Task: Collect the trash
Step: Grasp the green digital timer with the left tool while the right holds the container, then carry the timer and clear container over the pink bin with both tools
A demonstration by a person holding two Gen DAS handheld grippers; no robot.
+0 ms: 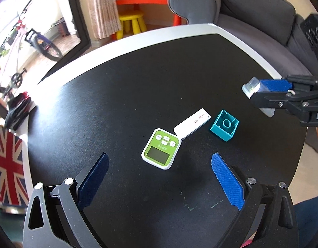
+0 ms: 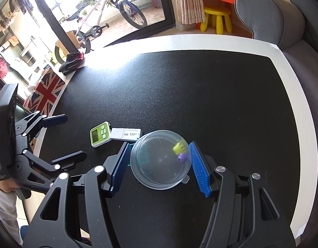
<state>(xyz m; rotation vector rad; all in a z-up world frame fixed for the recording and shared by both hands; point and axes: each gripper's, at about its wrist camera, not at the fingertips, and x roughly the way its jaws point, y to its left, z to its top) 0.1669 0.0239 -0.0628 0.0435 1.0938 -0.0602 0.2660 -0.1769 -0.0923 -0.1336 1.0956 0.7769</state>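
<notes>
My right gripper (image 2: 160, 162) is shut on a clear plastic cup (image 2: 160, 159) that holds a small yellow and a purple piece (image 2: 180, 152). It holds the cup above the black table (image 2: 200, 95); the cup also shows in the left wrist view (image 1: 251, 88). My left gripper (image 1: 159, 177) is open and empty, just above the table. Ahead of it lie a green timer (image 1: 160, 148), a white USB stick (image 1: 192, 123) and a teal brick (image 1: 224, 127). The timer (image 2: 99, 134) and stick (image 2: 127, 134) show left of the cup.
A grey sofa (image 1: 252, 14) stands behind the table's far right edge. A black shoe (image 2: 71, 63) lies at the far left edge, by a Union Jack box (image 2: 45, 95). A yellow stool (image 2: 218, 19) and a bicycle (image 2: 109, 14) stand beyond.
</notes>
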